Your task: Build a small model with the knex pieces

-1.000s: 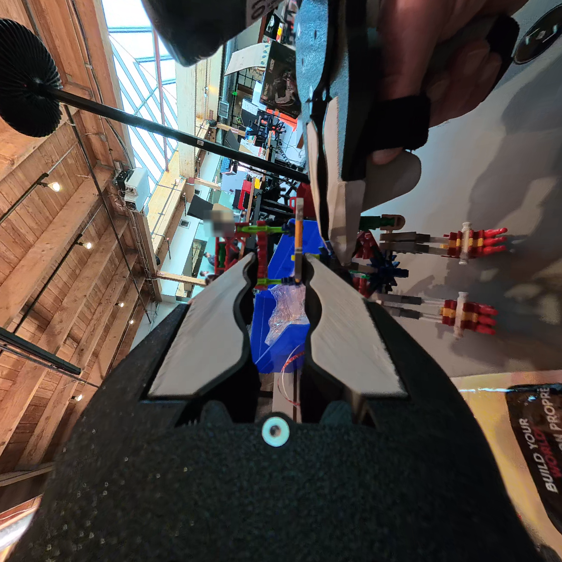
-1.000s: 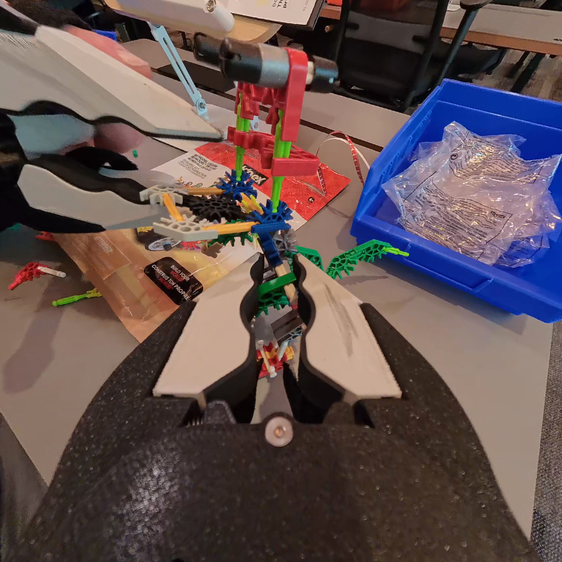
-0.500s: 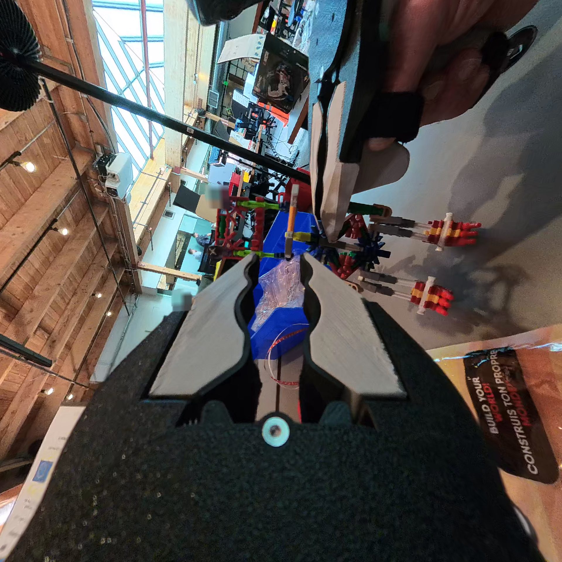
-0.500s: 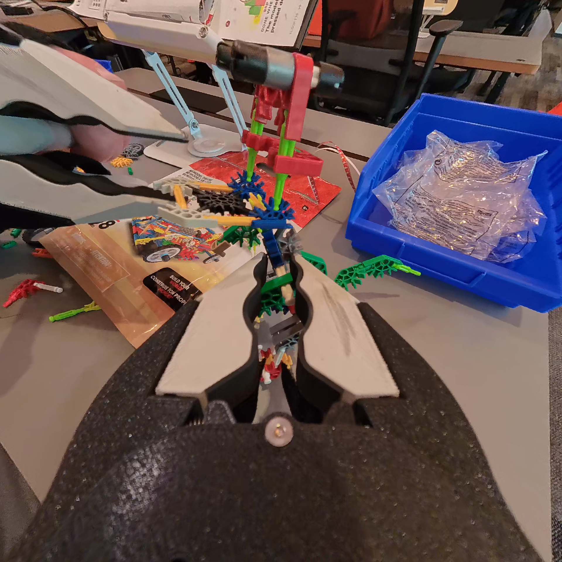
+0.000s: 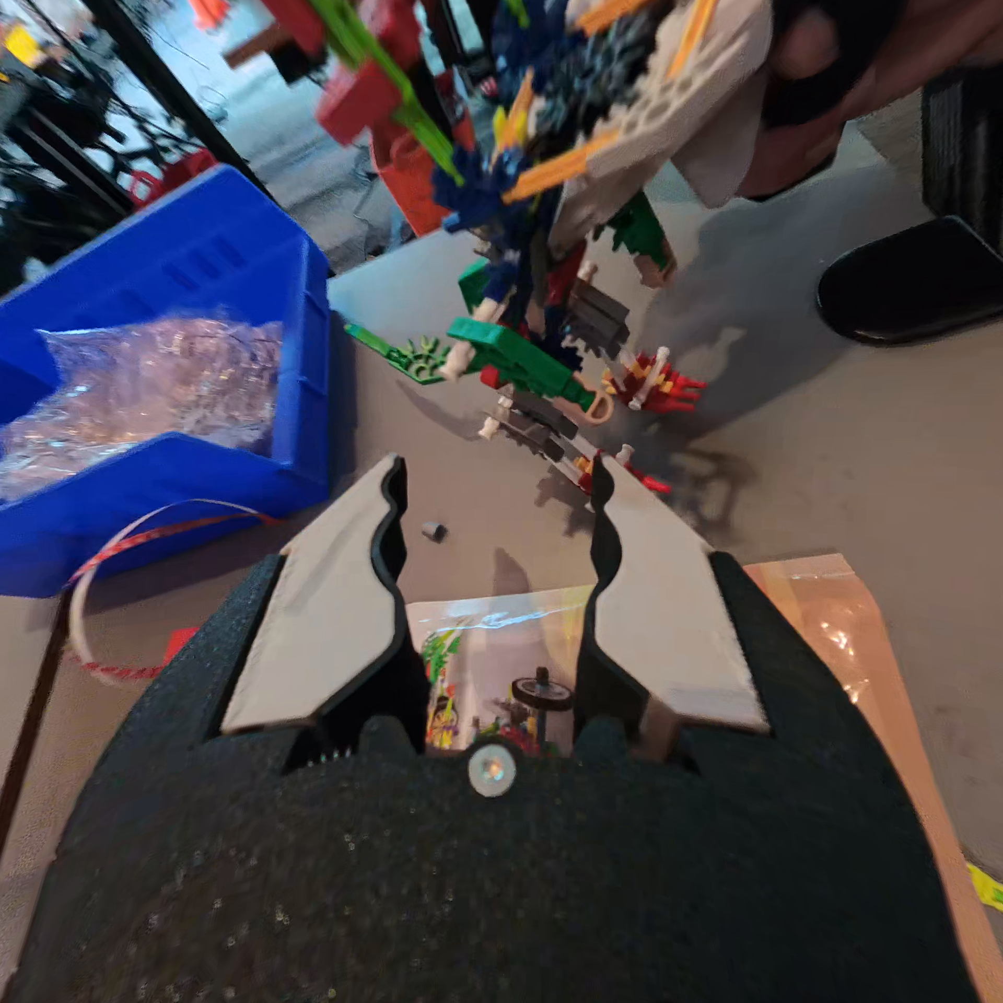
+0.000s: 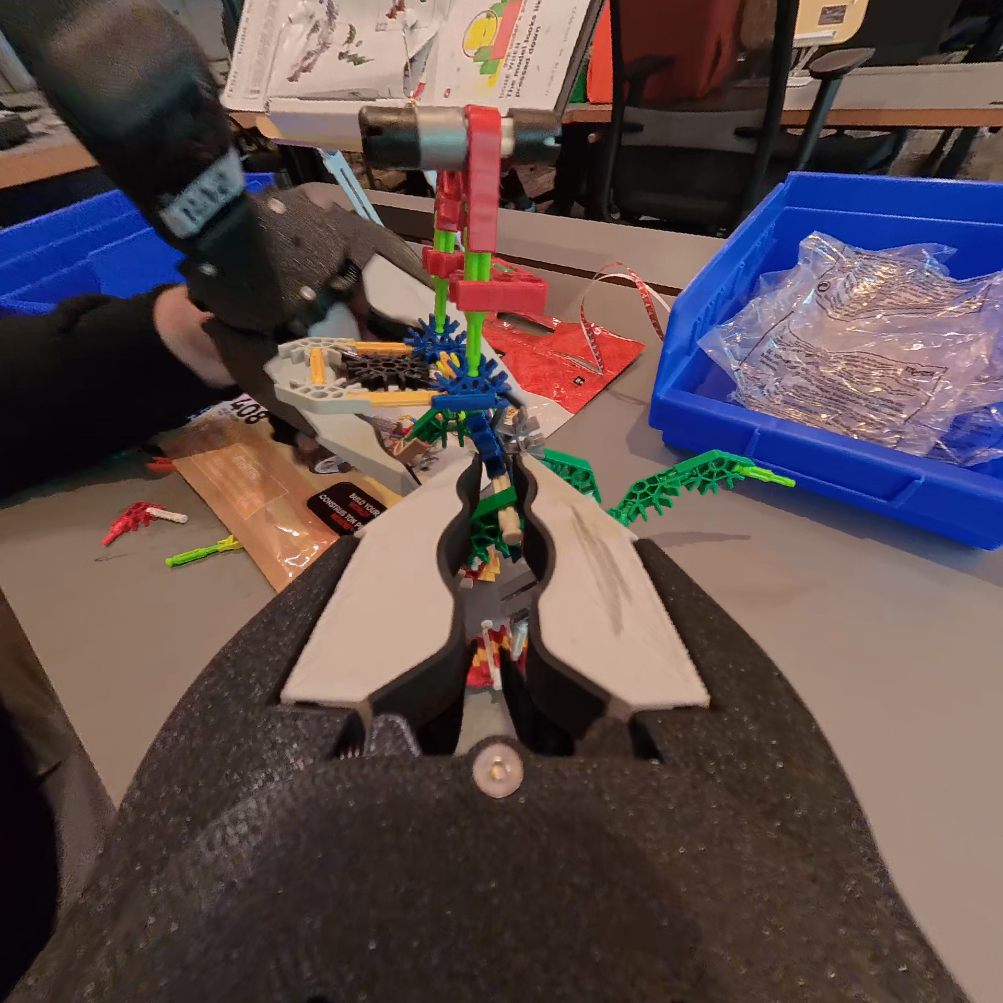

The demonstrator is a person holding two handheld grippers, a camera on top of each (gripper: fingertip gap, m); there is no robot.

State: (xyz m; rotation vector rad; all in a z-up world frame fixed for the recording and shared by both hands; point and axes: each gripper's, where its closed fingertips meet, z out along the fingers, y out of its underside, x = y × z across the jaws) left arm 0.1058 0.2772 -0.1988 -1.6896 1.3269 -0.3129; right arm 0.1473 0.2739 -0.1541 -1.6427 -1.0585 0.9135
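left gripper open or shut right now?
Open. In the left wrist view the left gripper has a wide gap between its fingers, with bare table and a small grey piece showing through; nothing is held.

A tall model of glossy plastic rods and toothed connectors (image 6: 472,380) stands on the matt, smooth grey table (image 6: 814,651). Right of the model, a shiny blue plastic bin (image 6: 814,450) holds crinkled clear film bags (image 6: 868,347). Left of the model lies a glossy tan paper packet (image 6: 255,505). Both grippers show grainy black foam bodies with matt pale finger plates
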